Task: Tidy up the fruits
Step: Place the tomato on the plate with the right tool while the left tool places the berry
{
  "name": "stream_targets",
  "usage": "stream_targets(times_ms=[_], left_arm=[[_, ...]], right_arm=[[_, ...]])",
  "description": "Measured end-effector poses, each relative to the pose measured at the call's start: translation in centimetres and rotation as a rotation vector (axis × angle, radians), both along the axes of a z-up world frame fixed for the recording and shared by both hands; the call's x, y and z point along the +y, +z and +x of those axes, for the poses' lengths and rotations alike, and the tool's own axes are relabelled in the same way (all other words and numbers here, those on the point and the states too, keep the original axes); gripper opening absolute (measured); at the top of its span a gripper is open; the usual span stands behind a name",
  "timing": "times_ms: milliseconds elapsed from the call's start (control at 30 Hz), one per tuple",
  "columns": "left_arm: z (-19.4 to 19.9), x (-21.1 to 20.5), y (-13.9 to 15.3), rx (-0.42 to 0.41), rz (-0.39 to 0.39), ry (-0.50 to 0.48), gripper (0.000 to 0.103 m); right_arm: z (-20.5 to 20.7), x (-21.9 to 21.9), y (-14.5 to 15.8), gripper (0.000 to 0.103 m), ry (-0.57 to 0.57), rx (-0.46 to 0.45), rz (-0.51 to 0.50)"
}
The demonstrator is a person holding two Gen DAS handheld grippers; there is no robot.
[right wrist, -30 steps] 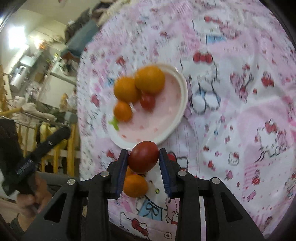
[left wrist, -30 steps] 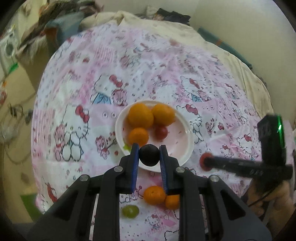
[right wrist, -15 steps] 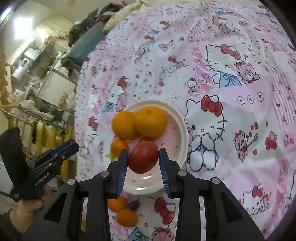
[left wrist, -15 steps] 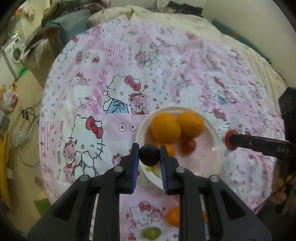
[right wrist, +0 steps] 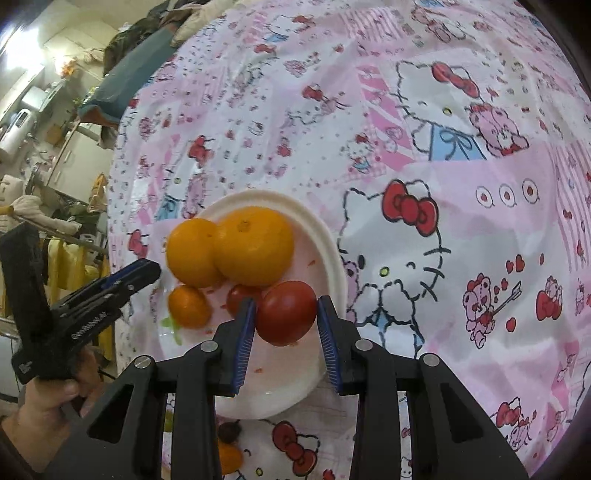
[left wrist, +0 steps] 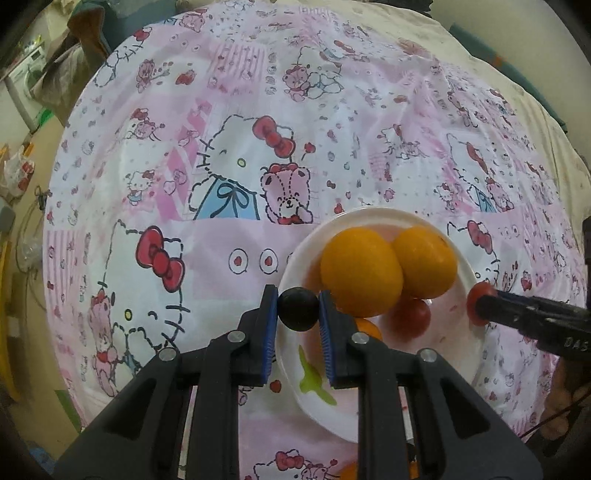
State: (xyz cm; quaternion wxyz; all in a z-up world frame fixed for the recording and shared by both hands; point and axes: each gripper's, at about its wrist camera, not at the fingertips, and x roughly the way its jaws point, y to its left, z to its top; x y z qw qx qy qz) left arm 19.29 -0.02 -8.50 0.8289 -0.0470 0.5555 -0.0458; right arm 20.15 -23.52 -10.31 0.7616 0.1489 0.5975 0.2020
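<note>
The left gripper [left wrist: 298, 309] was clenched on a dark plum [left wrist: 298, 308] over the white plate's [left wrist: 373, 216] near rim. The right gripper [right wrist: 285, 312] grasped a red tomato [right wrist: 286, 312] above the same plate, beside 2 oranges [right wrist: 253, 251]. Partial lettering "DAS" showed on the right gripper's body [left wrist: 572, 341].

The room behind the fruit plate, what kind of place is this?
Most likely a lived-in home, probably a bedroom. The plate sits on a soft cartoon-print sheet spread like bedding, clothes are piled beyond its far edge, and a washing machine stands off to the side.
</note>
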Motion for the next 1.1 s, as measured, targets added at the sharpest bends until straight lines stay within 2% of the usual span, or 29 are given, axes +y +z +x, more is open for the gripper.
stream_targets(times_ms=[233, 633, 767, 833, 900, 933, 967, 1033, 1067, 1100], left_arm=[[0.41, 0.09, -0.55, 0.03, -0.021, 0.025, 0.019], [0.54, -0.54, -0.66, 0.038, -0.013, 0.033, 0.021], [0.56, -0.57, -0.56, 0.035, 0.056, 0.05, 0.044], [0.57, -0.35, -0.59, 0.04, 0.049, 0.057, 0.047], [0.53, -0.12, -0.62, 0.045, 0.046, 0.064, 0.056], [0.49, 0.0, -0.59, 0.045, 0.051, 0.072, 0.065], [0.44, 0.09, -0.57, 0.042, 0.047, 0.076, 0.073], [0.31, 0.19, -0.44, 0.036, 0.028, 0.078, 0.08], [0.28, 0.16, -0.36, 0.033, 0.029, 0.078, 0.081], [0.22, 0.13, -0.3, 0.032, 0.032, 0.076, 0.081]], right_arm=[[-0.15, 0.19, -0.32, 0.036, 0.005, 0.01, -0.007], [-0.26, 0.3, -0.24, 0.037, 0.01, 0.009, -0.012], [-0.31, 0.41, -0.12, 0.038, 0.014, 0.001, -0.012], [-0.33, 0.42, 0.03, 0.038, 0.011, -0.005, -0.006], [-0.3, 0.49, 0.14, 0.039, 0.013, -0.005, 0.0], [-0.29, 0.55, 0.16, 0.039, 0.014, -0.004, -0.001], [-0.29, 0.59, 0.22, 0.045, 0.016, -0.004, 0.003], [-0.29, 0.52, 0.44, 0.056, 0.01, -0.01, 0.014], [-0.28, 0.5, 0.51, 0.061, 0.007, -0.01, 0.017], [-0.24, 0.45, 0.57, 0.062, 0.005, -0.011, 0.019]])
